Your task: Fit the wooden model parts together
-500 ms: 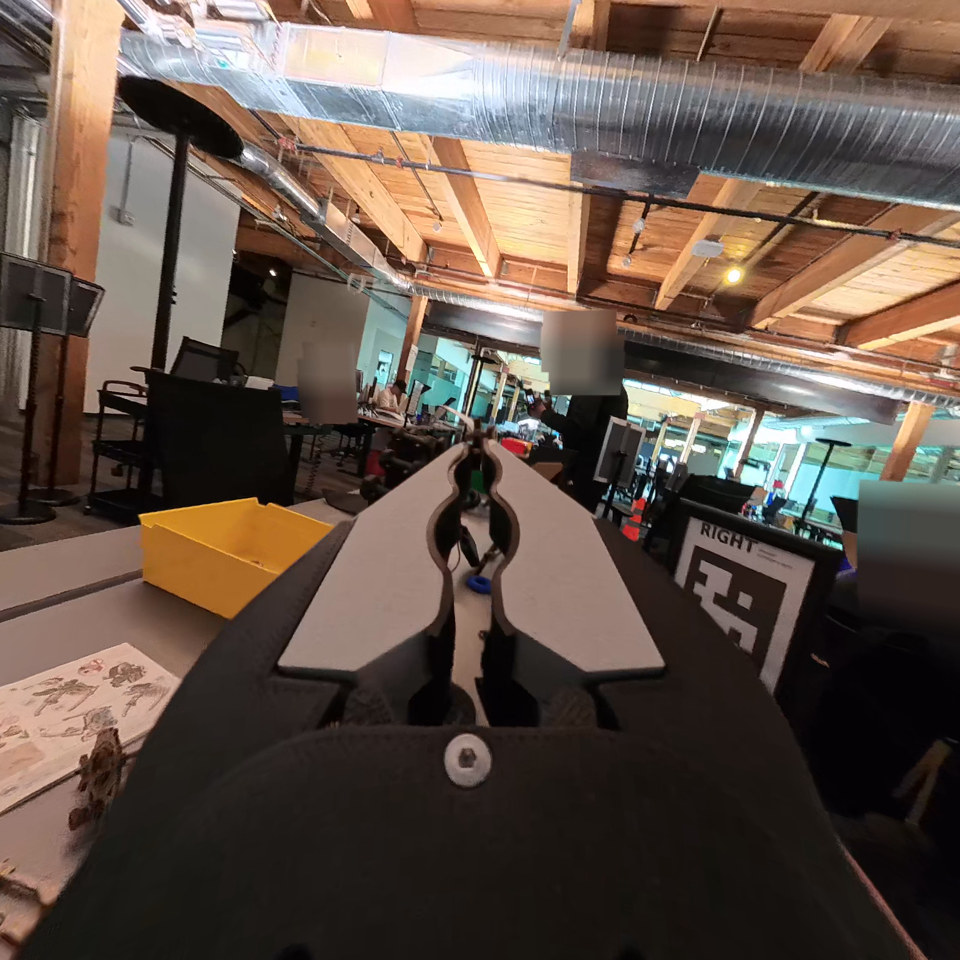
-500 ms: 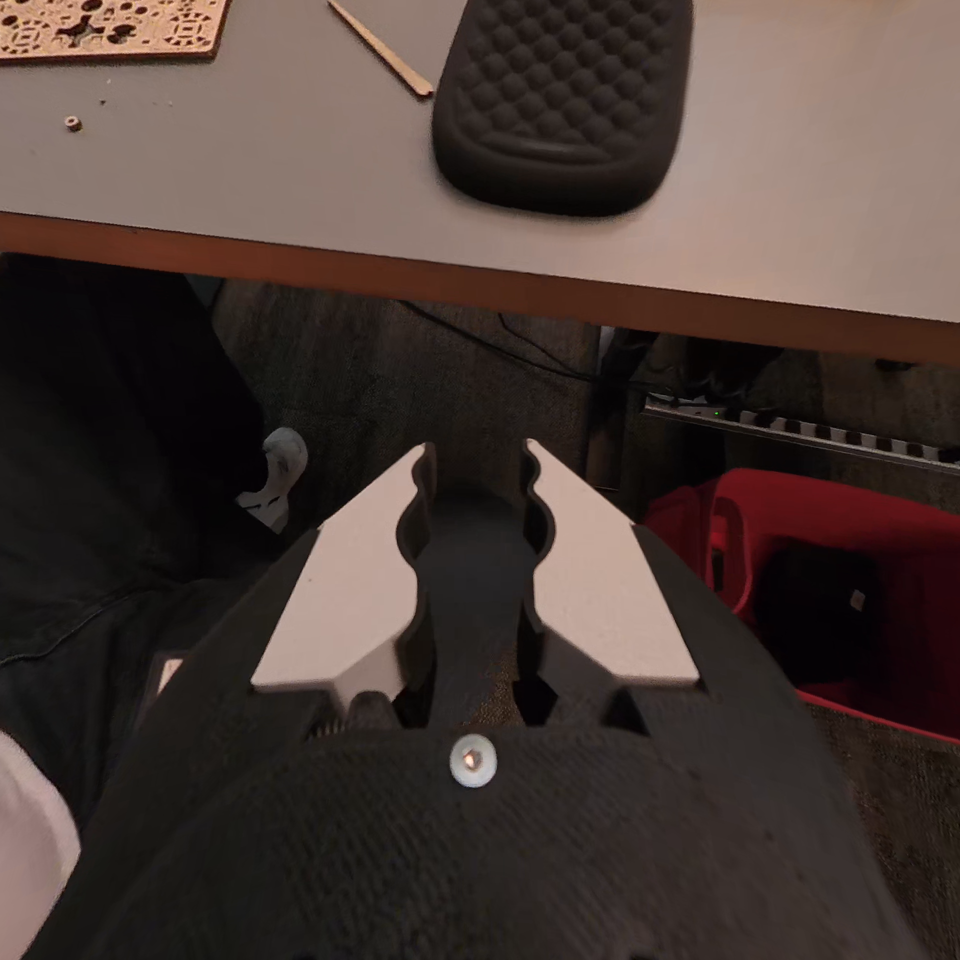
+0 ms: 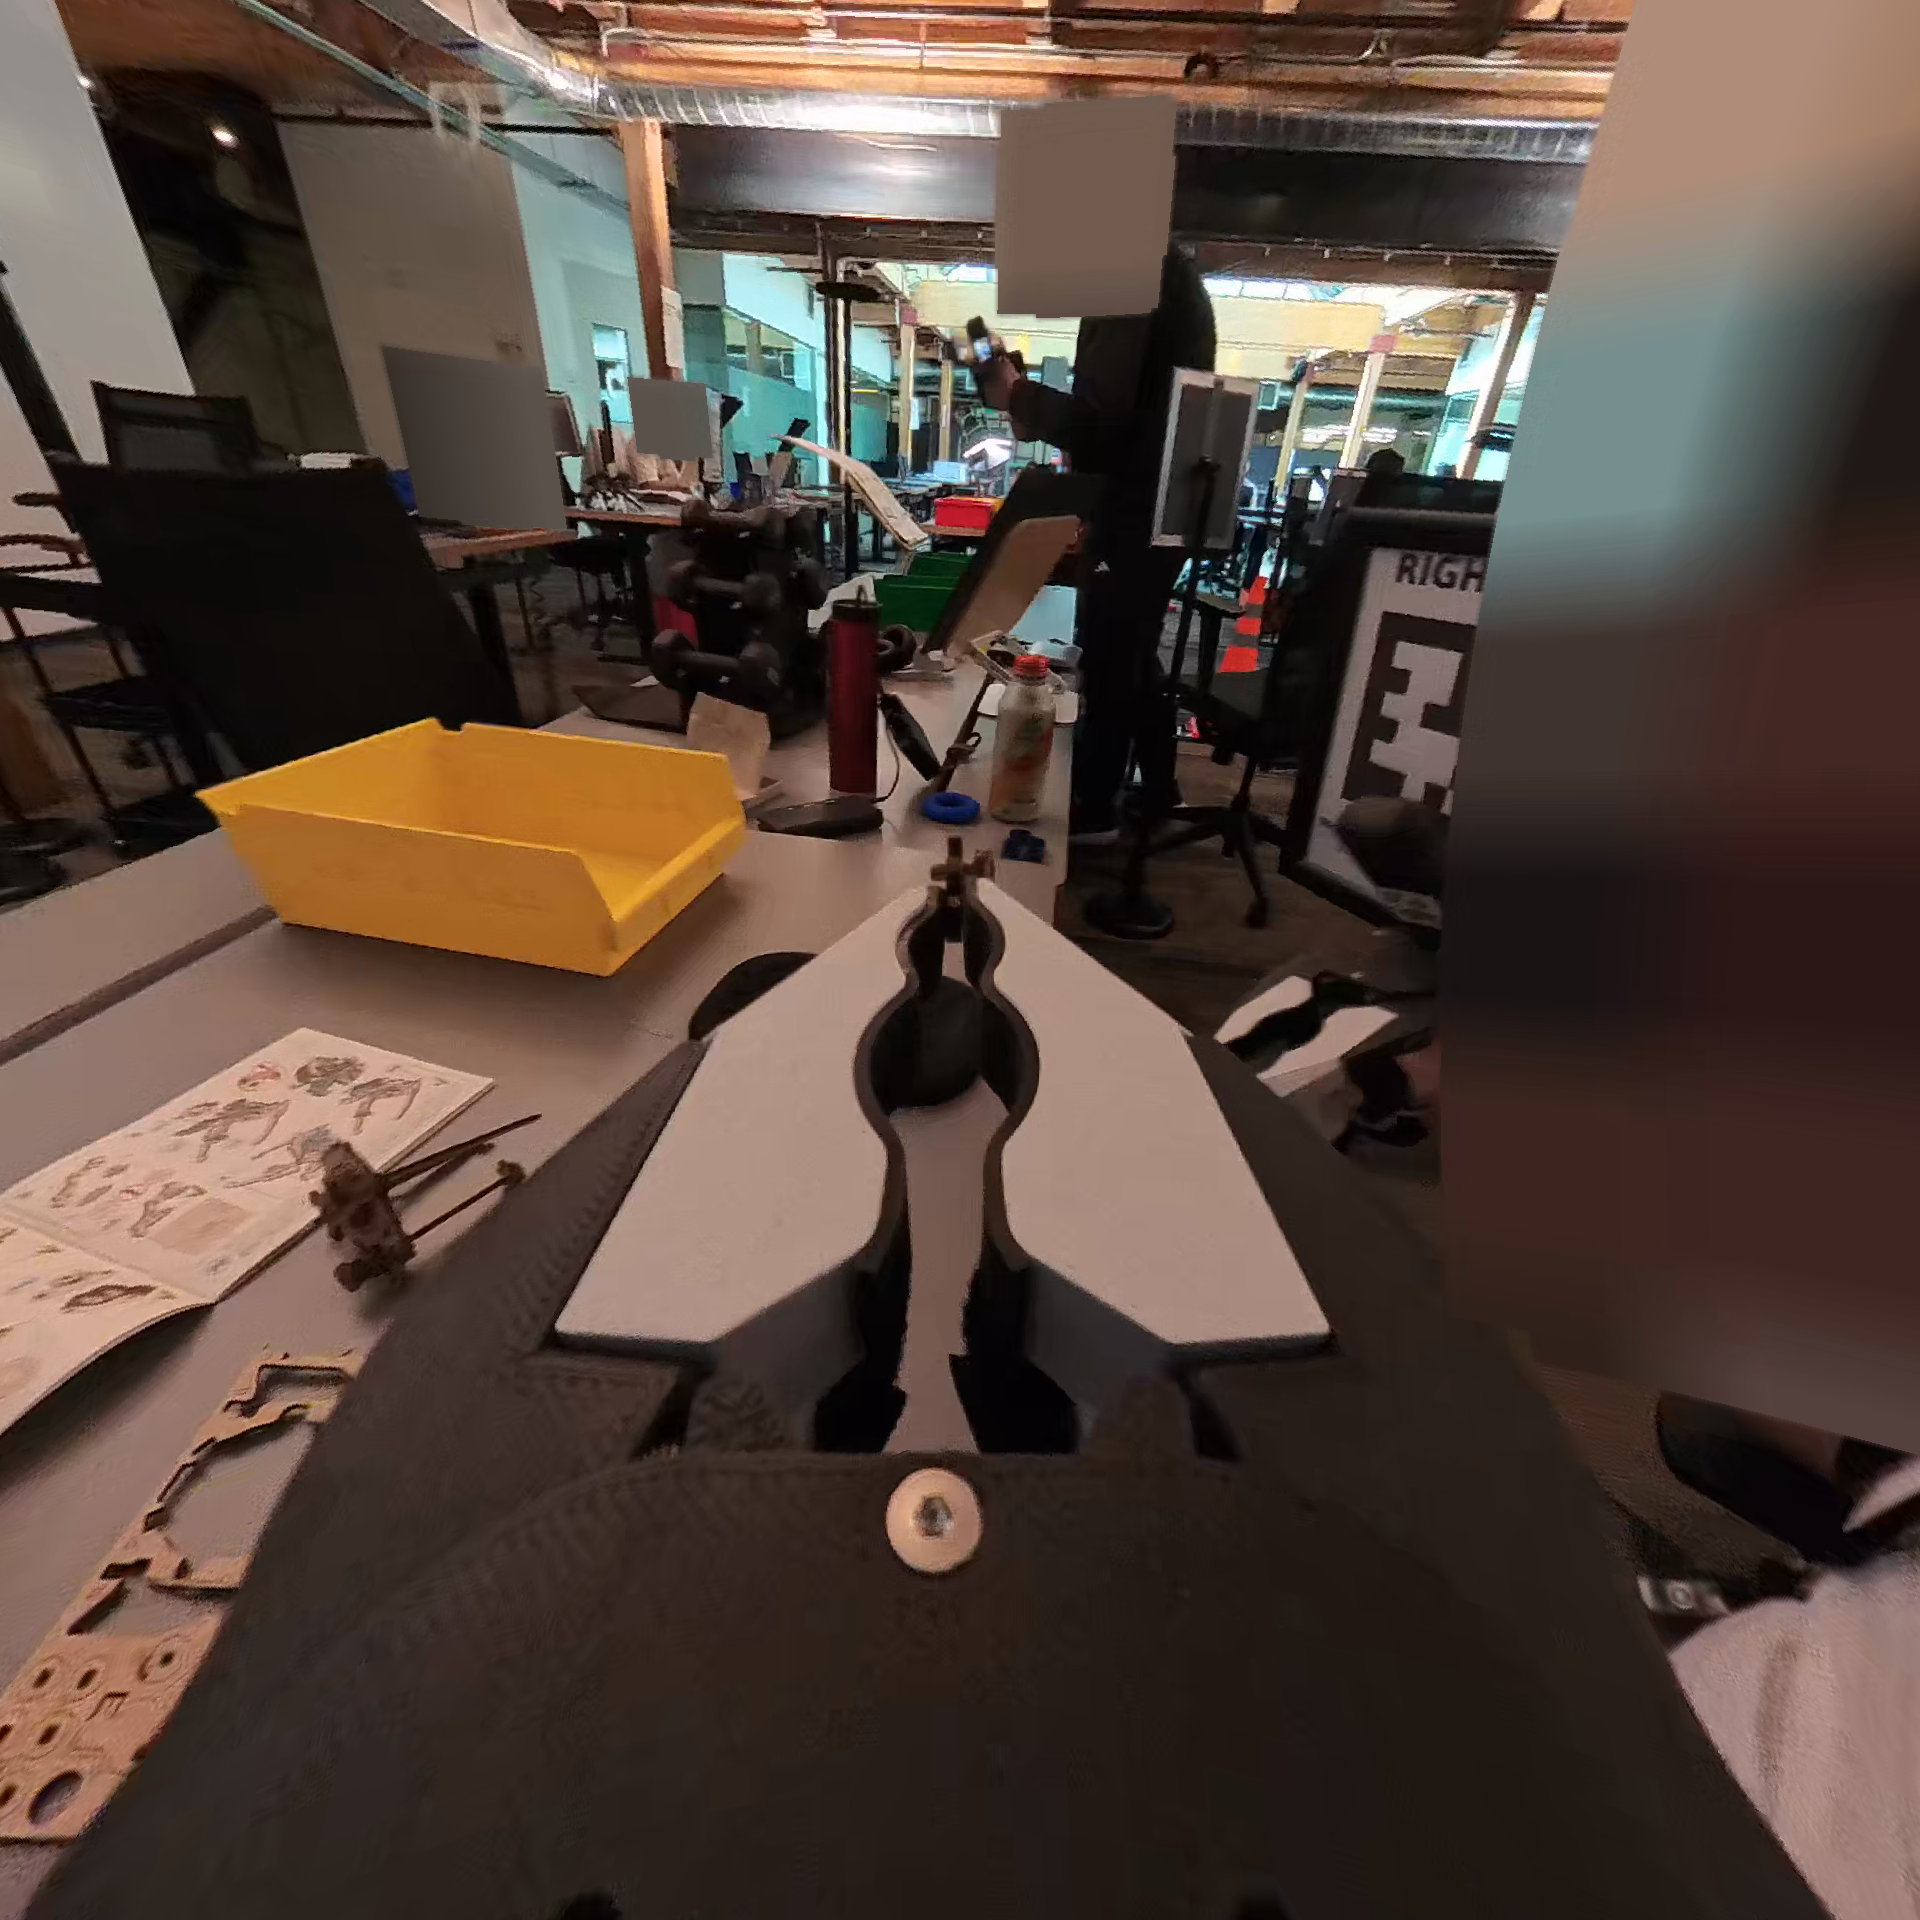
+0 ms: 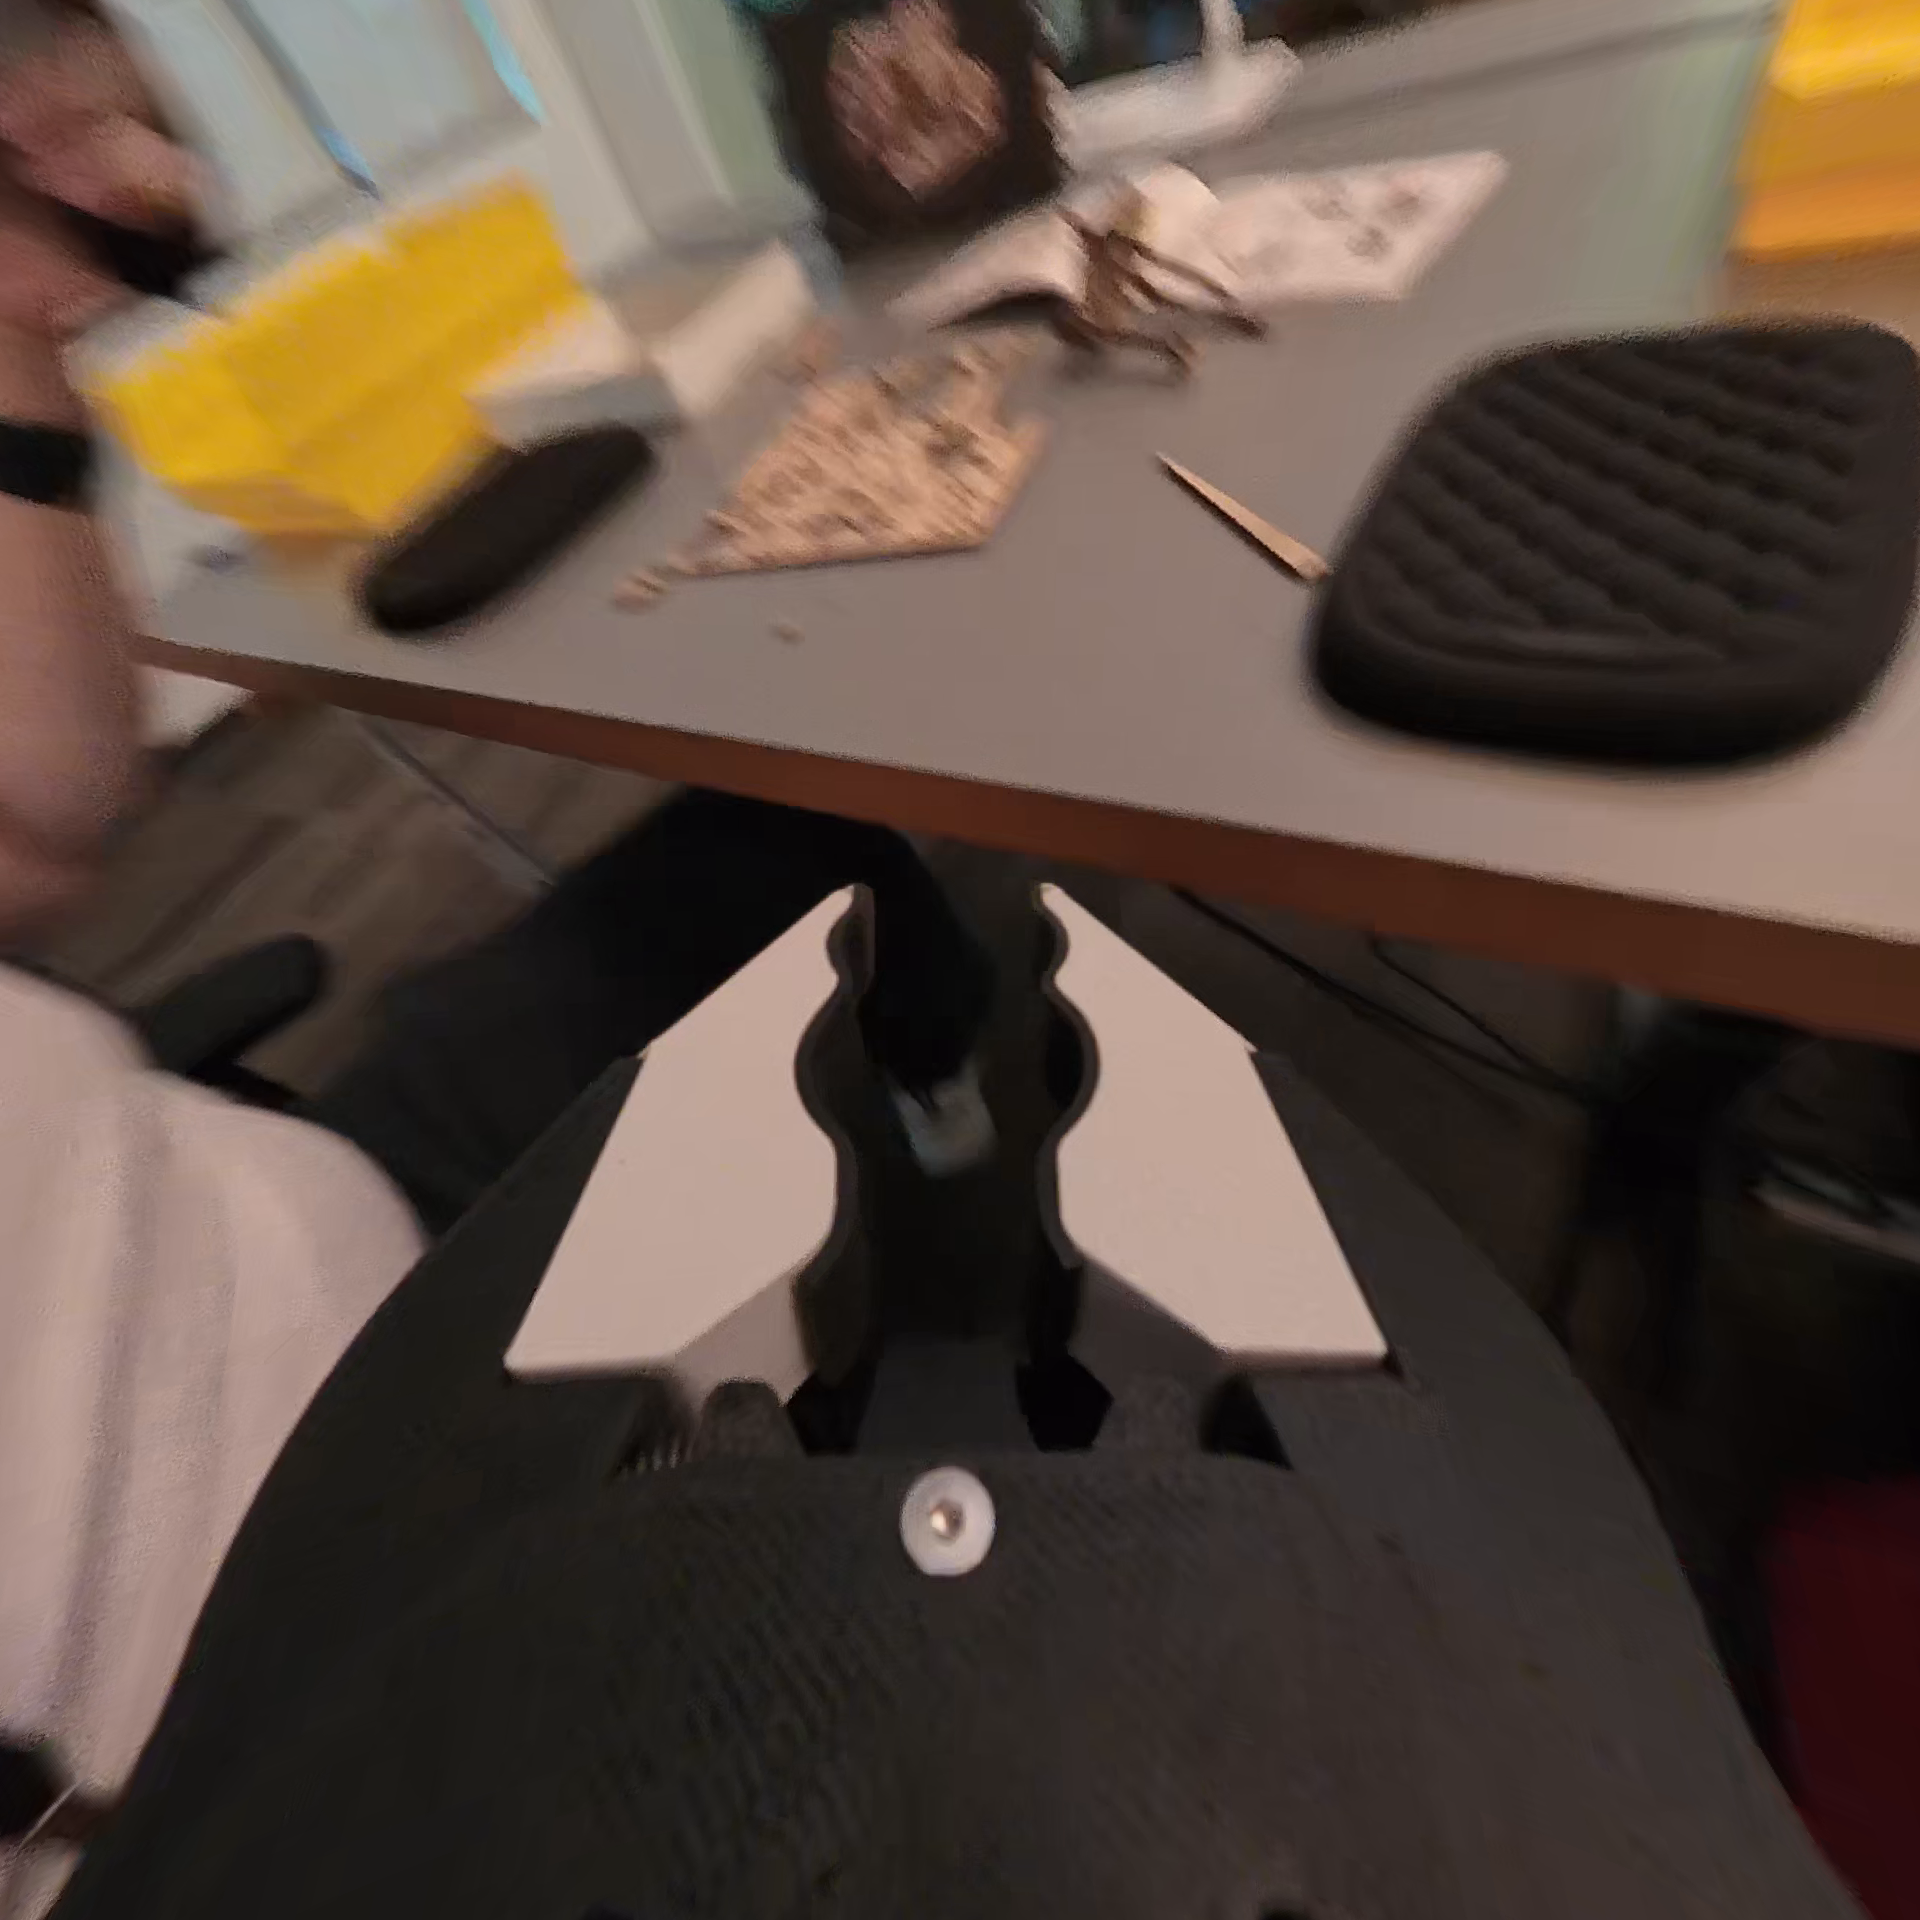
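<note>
- Grey table (image 3: 540, 1029) fills the near part of a big workshop with wood beams overhead.
- On the table, far and left, sits a yellow bin (image 3: 468, 831).
- An open instruction booklet (image 3: 208, 1153) lies on the near left.
- Touching its right edge lies a small dark wooden model piece (image 3: 358, 1210) with thin rods sticking out.
- A cut-out wooden parts sheet (image 3: 114, 1621) lies flat at the nearest left edge.
- The left gripper (image 3: 954, 904) is above the table. Its tips are almost together and pinch a tiny dark wooden part (image 3: 954, 871) that sticks up.
- The right gripper (image 4: 951, 899) is below the table edge. Its jaws are apart, with nothing between them.
- The right wrist view is blurry. A black quilted pad (image 4: 1621, 540) lies on the right, and a thin wooden stick (image 4: 1242, 517) lies just left of it.
</note>
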A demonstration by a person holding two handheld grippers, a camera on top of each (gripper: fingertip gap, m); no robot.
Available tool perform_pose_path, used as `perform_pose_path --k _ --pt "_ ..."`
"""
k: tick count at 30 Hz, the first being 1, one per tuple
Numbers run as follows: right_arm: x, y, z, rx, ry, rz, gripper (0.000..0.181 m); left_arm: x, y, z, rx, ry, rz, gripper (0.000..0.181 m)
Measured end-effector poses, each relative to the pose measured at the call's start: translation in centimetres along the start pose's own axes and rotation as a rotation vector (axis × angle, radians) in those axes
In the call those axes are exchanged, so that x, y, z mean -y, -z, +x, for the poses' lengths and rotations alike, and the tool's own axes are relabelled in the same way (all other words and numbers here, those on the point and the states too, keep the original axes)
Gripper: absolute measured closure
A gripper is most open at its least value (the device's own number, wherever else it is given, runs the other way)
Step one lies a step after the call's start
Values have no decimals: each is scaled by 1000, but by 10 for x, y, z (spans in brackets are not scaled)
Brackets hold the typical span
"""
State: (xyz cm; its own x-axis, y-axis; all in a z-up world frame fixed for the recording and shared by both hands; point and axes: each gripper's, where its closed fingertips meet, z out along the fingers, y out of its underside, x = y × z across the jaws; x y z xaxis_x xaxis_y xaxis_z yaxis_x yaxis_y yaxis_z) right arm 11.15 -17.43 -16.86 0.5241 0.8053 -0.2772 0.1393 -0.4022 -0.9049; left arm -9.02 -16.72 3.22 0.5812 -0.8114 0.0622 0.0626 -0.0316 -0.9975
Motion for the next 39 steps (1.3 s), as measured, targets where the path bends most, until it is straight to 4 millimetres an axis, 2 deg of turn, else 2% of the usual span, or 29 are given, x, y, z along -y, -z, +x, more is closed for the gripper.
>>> perform_pose_path --k 1,4,8,10,13,15,17,19,21,23,26,29,31,34,36,39 --pt "12 -1 -13 61 13 70 155 -3 0 -10 4 7 0 180" --pt "43 -9 -18 60 102 202 157 -2 9 -34 -3 13 5 180" --pt "91 -39 -22 87 216 259 160 11 36 -53 49 -47 30 180" --pt "109 -55 -34 128 258 254 160 9 49 -51 48 -44 5 180" --pt "127 -74 -67 215 327 289 159 -1 65 -31 24 -47 -19 181" --pt "127 -86 -86 260 359 272 158 -9 75 -18 29 -52 -21 180" --pt "127 -100 -94 269 371 248 158 -11 84 -8 28 -15 12 180" --pt "120 -114 -101 299 398 201 157 -17 91 -6 45 15 3 180" --pt "108 -128 -101 317 443 143 156 -25 99 -13 85 28 -12 180" --pt "93 -144 -92 312 478 80 156 -37 103 -23 115 62 -29 180" --pt "74 -167 -88 393 493 31 156 -63 102 -43 181 116 -67 180" --pt "63 -189 -87 494 522 -35 156 -86 97 -62 237 151 -101 180" --pt "62 -199 -83 531 587 -82 156 -94 90 -69 241 195 -118 180" --pt "77 -206 -85 556 647 -61 155 -101 78 -71 235 205 -133 180" --pt "90 -202 -102 609 620 -21 156 -109 70 -68 227 192 -164 180" --pt "93 -194 -122 668 590 1 156 -118 63 -59 212 167 -163 180"
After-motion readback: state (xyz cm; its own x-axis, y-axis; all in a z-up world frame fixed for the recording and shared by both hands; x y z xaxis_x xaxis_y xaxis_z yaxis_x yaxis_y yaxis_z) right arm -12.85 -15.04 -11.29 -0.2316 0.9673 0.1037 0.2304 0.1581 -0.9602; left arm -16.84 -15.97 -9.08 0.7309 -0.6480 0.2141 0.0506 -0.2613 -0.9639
